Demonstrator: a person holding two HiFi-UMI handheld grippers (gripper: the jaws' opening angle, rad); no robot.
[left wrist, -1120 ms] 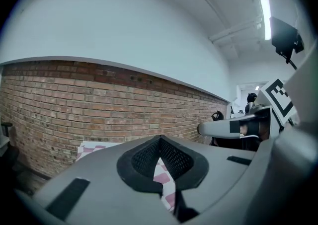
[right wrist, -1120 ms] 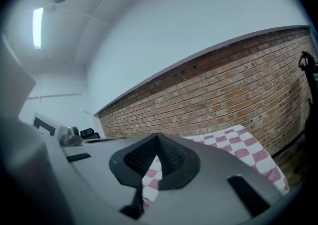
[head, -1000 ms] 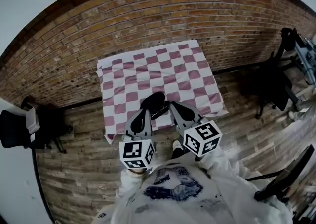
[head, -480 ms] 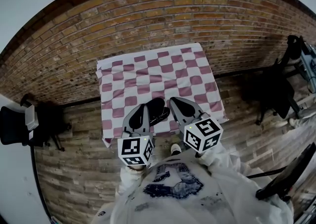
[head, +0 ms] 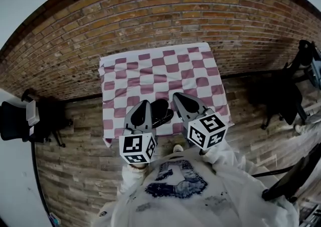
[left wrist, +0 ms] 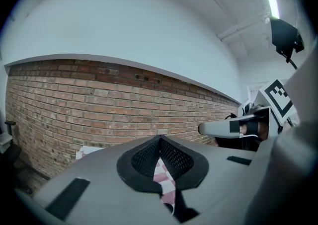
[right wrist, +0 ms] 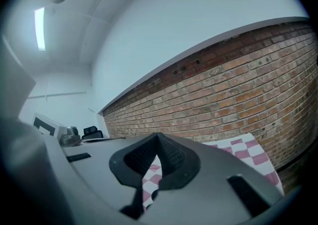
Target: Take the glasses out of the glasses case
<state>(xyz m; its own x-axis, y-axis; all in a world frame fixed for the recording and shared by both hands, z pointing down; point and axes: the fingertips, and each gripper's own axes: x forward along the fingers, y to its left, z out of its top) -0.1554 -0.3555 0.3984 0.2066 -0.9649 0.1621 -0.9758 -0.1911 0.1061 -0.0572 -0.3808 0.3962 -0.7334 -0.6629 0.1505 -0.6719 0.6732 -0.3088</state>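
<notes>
A black glasses case (head: 161,113) lies closed on the checked cloth near the table's front edge. My left gripper (head: 145,102) reaches past it on its left, and my right gripper (head: 176,94) on its right, so the case sits between the two. I cannot tell whether either one touches it. In the left gripper view the jaws (left wrist: 160,138) meet at the tip with nothing between them. The right gripper view shows the same: jaws (right wrist: 159,135) together and empty. The glasses are not visible.
The small table carries a pink-and-white checked cloth (head: 150,68) and stands against a brick wall (head: 165,10). Black chairs stand at the far left (head: 20,123) and far right (head: 281,93). The right gripper (left wrist: 221,128) shows at the side of the left gripper view.
Both grippers have moved forward over the table, from level with the case's near end to alongside and past it. Their jaws stay shut. The case has not moved.
</notes>
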